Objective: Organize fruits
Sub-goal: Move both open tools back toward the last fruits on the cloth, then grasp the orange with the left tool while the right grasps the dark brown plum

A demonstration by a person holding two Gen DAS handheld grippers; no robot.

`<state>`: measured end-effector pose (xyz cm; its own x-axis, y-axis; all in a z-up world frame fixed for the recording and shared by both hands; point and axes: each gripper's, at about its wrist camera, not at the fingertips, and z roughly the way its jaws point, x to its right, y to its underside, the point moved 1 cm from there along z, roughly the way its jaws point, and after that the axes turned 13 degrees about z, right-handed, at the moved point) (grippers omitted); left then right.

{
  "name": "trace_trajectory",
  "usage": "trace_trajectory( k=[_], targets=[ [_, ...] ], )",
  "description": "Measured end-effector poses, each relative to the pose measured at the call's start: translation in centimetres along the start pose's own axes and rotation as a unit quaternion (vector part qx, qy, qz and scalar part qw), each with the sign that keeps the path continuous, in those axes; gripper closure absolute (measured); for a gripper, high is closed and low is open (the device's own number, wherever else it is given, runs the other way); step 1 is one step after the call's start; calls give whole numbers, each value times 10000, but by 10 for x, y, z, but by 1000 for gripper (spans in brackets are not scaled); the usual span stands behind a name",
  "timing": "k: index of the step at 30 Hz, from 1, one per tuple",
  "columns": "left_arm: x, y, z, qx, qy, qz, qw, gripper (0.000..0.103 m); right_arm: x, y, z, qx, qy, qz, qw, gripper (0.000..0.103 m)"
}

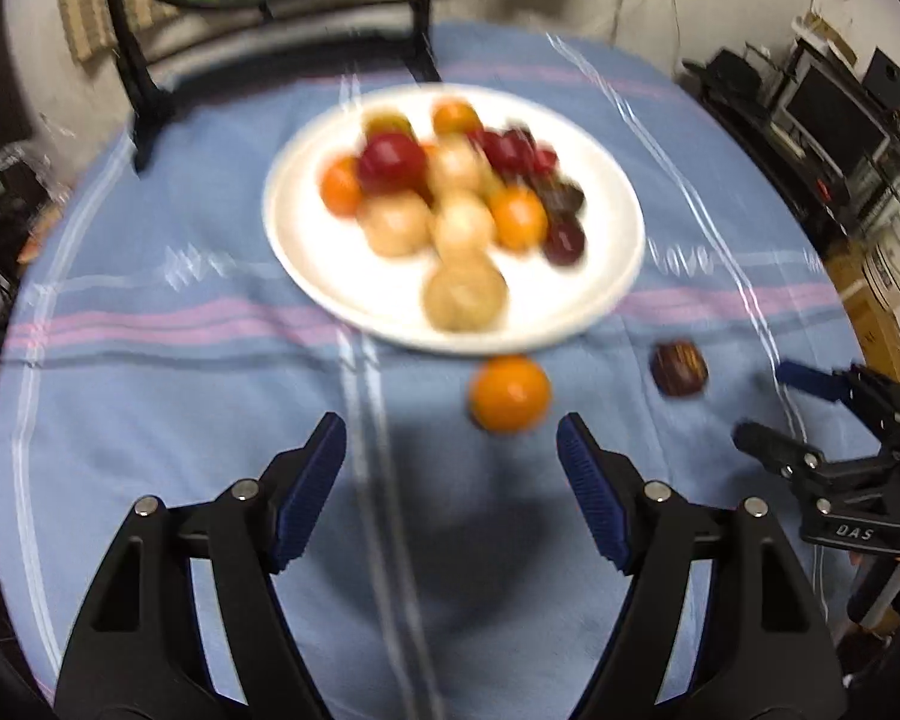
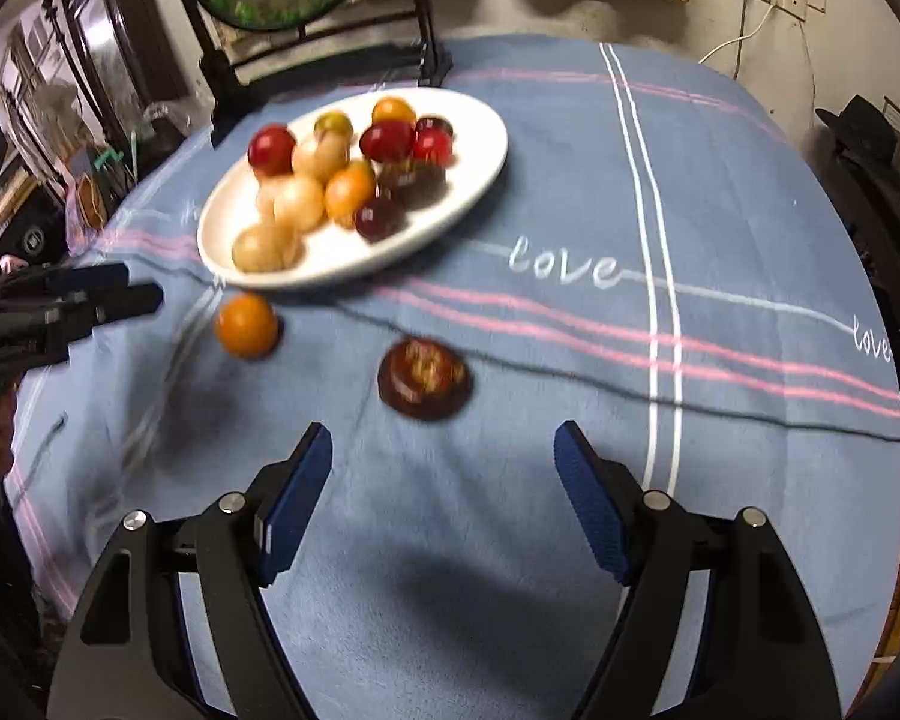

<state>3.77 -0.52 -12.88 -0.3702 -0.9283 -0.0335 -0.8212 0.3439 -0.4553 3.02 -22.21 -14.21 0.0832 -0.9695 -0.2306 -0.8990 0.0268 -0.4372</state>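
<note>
A white plate (image 1: 306,252) (image 2: 474,180) holds several fruits: orange, red, pale tan and dark ones. An orange fruit (image 1: 510,393) (image 2: 247,324) lies on the cloth just in front of the plate. A dark brown fruit (image 1: 679,367) (image 2: 424,378) lies on the cloth to its right. My left gripper (image 1: 451,456) is open and empty, just short of the orange fruit. My right gripper (image 2: 443,462) is open and empty, just short of the dark fruit; it also shows in the left wrist view (image 1: 768,405).
A blue striped cloth (image 2: 570,420) covers the round table. A black stand (image 2: 324,66) with a round picture is behind the plate. Shelves and boxes (image 1: 834,120) stand off the table's right side. My left gripper shows at the left edge of the right wrist view (image 2: 132,288).
</note>
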Motion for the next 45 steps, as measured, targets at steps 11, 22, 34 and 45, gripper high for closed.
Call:
trace_trajectory(
  k=[11,22,34,45],
  targets=[
    [14,-11,37,-72,-230,-145,9996,28,-2,4,10,-97,-29,134,9999,26],
    [22,-22,59,-113,-150,-56,9998,62,-5,-19,34,-209,47,113,9997,26],
    [2,-4,37,-77,-167,-266,9995,63,-21,-33,63,-325,349,-158,9987,31],
    [-2,8,28,-72,-204,-330,9992,63,-20,-21,46,-374,66,-180,9991,60]
  ],
)
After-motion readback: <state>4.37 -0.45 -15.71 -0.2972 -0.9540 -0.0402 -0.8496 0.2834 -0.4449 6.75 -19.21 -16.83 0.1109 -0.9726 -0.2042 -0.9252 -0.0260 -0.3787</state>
